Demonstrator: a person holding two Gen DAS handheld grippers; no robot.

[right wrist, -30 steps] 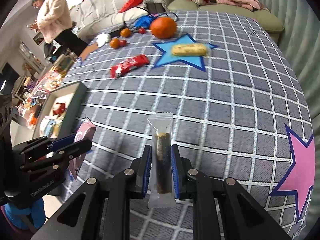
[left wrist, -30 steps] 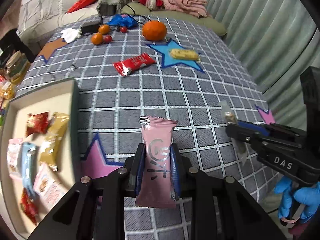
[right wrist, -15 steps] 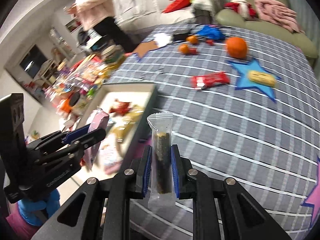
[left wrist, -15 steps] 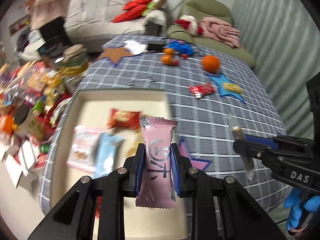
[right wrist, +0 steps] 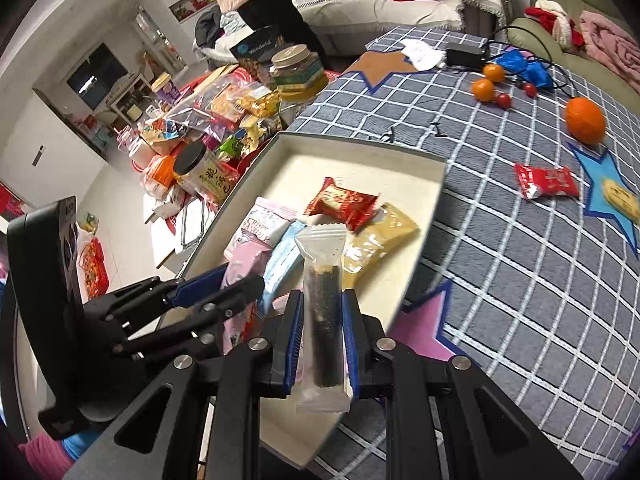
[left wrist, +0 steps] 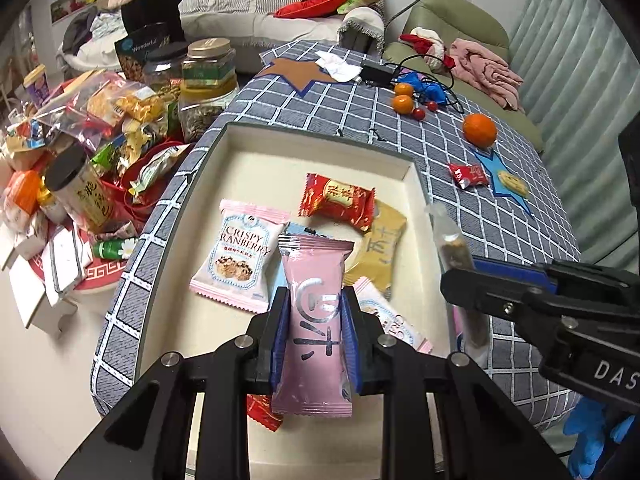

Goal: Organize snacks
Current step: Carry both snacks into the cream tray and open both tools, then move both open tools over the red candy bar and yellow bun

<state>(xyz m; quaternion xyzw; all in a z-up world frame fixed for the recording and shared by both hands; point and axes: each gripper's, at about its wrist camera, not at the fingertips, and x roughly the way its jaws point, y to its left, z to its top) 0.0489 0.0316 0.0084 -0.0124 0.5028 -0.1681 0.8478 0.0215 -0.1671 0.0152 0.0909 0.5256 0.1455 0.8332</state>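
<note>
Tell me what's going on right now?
Left hand-held gripper shut on pink packet. Right hand-held gripper shut on clear-wrapped bar. Both over tray; nothing blocking.

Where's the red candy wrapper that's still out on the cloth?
The red candy wrapper lies on the checked cloth right of the tray, beside the blue star with the yellow biscuit, below the big orange.

Checked table (left wrist: 400, 128) bears a cream tray (left wrist: 312, 140), 1 orange (left wrist: 480, 130), a red packet (left wrist: 468, 175).
</note>
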